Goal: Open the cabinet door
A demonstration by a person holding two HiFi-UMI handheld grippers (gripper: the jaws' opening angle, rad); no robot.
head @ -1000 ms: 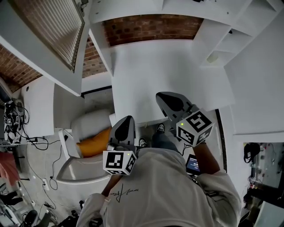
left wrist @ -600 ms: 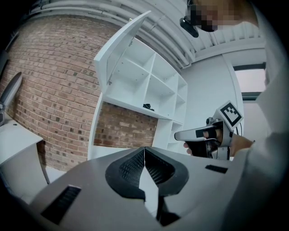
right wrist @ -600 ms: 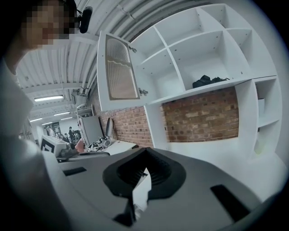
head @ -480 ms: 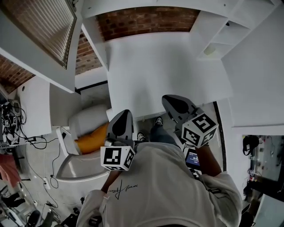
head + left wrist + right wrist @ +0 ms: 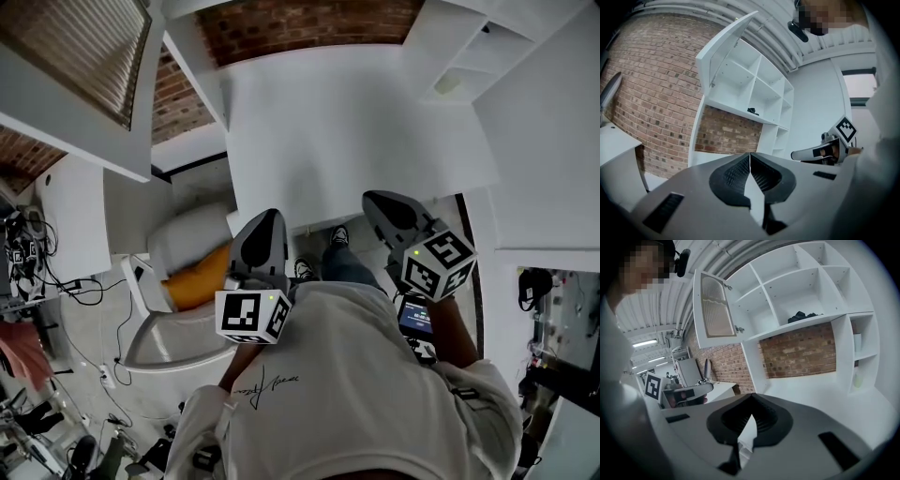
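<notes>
The cabinet door (image 5: 714, 309), white-framed with a ribbed pane, already stands swung out from the upper left compartment of the white shelving unit (image 5: 813, 284), as it did a second ago; in the head view it sits at the top left corner, well apart from both grippers; the left gripper (image 5: 750, 157) has its jaws pressed together with nothing between them, pointing toward the brick wall (image 5: 651, 89) under the shelves, and in the head view it sits where it did before; the right gripper (image 5: 751, 400) is likewise closed and empty, its tips aimed over the white desktop (image 5: 820, 394); against the earlier head views it has slid toward the right edge of the picture and a little lower, its marker cube going with it; neither gripper touches the door; a dark bundle (image 5: 801, 315) lies in the lower middle compartment; an orange cushion (image 5: 195, 278) shows on a white seat beside the left gripper
</notes>
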